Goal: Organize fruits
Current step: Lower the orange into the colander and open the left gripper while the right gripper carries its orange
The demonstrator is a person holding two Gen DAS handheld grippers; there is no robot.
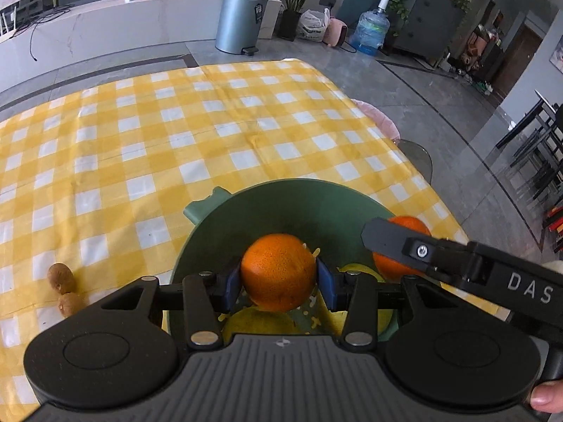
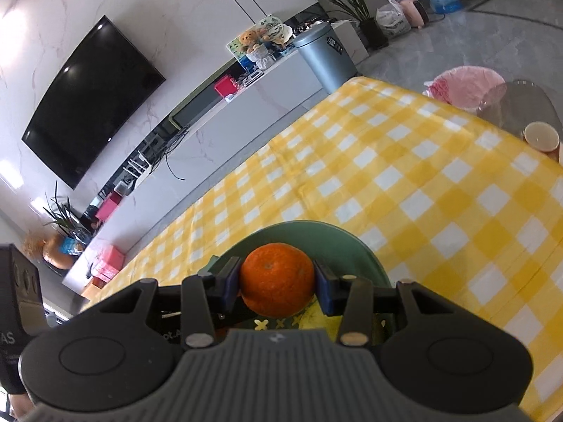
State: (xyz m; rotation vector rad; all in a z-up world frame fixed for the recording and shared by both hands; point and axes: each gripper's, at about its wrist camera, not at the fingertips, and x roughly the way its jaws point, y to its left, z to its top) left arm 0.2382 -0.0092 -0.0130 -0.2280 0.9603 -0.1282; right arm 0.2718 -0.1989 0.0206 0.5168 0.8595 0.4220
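A: Why are the two kiwis [image 1: 65, 286] lying out on the checked cloth [image 1: 176, 133] at the left?

B: Not sorted yet, I'd say. The left gripper [image 1: 279, 279] is clamped on an orange [image 1: 278, 270] above the green bowl [image 1: 281, 193].

A: And the right gripper [image 2: 278, 283]?

B: Clamped on its own orange [image 2: 277, 279] over that bowl, likely to drop it in.

Two oranges [image 1: 278, 272] [image 1: 404, 246], two kiwis [image 1: 62, 276] [image 1: 72, 303], one green bowl [image 1: 281, 197] and yellow fruit [image 1: 260, 321], uncountable, are seen.
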